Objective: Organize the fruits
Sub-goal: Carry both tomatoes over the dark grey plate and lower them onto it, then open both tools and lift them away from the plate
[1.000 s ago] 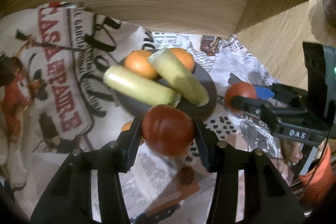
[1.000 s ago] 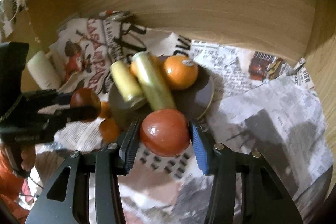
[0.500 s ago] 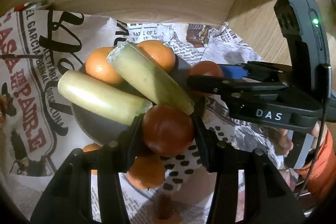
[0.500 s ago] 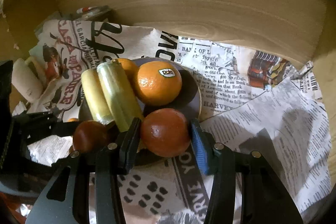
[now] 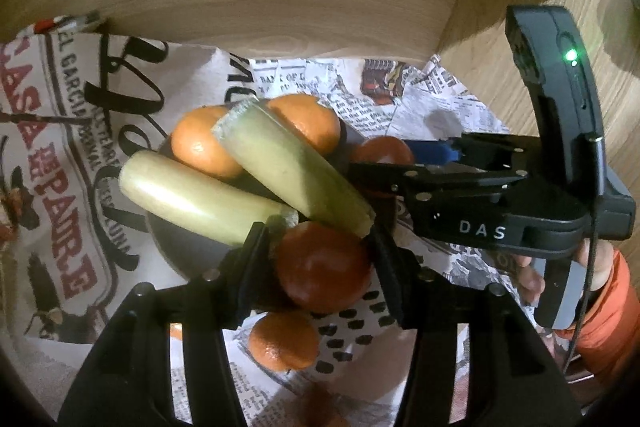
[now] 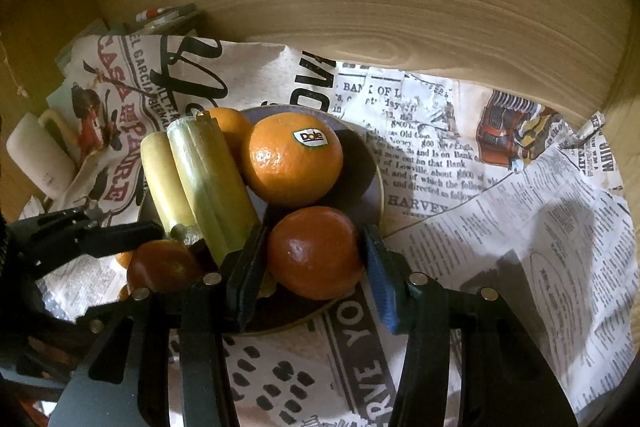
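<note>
Right wrist view: we judge both fingers pairs, each closed on a dark-red fruit (image 6: 314, 253), poised over the plate's (image 6: 374, 169) near rim, the left gripper's (image 5: 320, 259) jaws having just eased wider around its own fruit (image 5: 322, 267).

light: dim, warm | shadows: hard | edges: fisheye-bent, dark corners | blur: perhaps slight

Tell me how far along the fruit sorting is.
Done: two oranges and two pale green stalks lie on the plate. In hand: the left gripper and right gripper each grip a red fruit at the plate's near edge, not yet released. Left: at least one small orange sits on the newspaper beside the plate.
</note>
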{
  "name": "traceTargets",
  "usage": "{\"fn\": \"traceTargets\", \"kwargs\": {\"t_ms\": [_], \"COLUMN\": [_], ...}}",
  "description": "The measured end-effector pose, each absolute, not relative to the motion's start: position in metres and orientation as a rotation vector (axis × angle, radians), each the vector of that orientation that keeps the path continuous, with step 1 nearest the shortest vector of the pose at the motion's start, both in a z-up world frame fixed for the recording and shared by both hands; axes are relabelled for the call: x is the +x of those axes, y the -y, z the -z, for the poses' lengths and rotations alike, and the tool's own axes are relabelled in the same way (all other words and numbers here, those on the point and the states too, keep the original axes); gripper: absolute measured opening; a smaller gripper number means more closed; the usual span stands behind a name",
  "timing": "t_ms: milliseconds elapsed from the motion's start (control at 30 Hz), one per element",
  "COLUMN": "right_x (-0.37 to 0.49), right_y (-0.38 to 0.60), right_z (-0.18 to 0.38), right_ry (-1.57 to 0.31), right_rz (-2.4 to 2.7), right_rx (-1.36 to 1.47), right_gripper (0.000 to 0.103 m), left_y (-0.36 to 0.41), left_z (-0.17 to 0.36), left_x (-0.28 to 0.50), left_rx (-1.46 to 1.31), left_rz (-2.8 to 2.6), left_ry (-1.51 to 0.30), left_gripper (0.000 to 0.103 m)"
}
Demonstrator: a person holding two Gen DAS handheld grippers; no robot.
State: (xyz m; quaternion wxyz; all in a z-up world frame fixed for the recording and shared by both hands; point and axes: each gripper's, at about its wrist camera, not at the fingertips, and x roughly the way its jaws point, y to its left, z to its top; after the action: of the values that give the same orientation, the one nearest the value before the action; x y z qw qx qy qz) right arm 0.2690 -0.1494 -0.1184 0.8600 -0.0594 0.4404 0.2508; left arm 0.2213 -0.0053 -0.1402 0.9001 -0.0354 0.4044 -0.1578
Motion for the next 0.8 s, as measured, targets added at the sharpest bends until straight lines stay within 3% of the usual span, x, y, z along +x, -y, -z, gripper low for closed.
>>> {"fn": "traceTargets", "kwargs": {"t_ms": [67, 133, 467, 800], "right_x": [0.269, 0.266, 0.232, 0.181], "right_y": [0.15, 0.152, 0.153, 0.136], "right_z": [0.115, 0.108, 0.075, 0.072], "right_ry": [-0.905, -0.87, -0.781, -0.761], "right_rz": [-0.523, -0.514, -0.525, -0.569], "right_rx": [-0.124, -0.119, -0.099, -0.083], "right_gripper": [0.06, 0.066, 0.067, 0.067], "left_y": [0.001, -0.005, -0.044, -0.076], "left_z": [0.135, 0.129, 0.098, 0.119], "left_x": [0.217, 0.213, 0.185, 0.156], "left_rx": [-0.073, -0.079, -0.1, -0.095], "left_rz": [0.308, 0.296, 0.215, 0.171], "left_ry": [-0.814, -0.799, -0.72, -0.789], "left_gripper": [0.052, 0.052, 0.06, 0.06]}}
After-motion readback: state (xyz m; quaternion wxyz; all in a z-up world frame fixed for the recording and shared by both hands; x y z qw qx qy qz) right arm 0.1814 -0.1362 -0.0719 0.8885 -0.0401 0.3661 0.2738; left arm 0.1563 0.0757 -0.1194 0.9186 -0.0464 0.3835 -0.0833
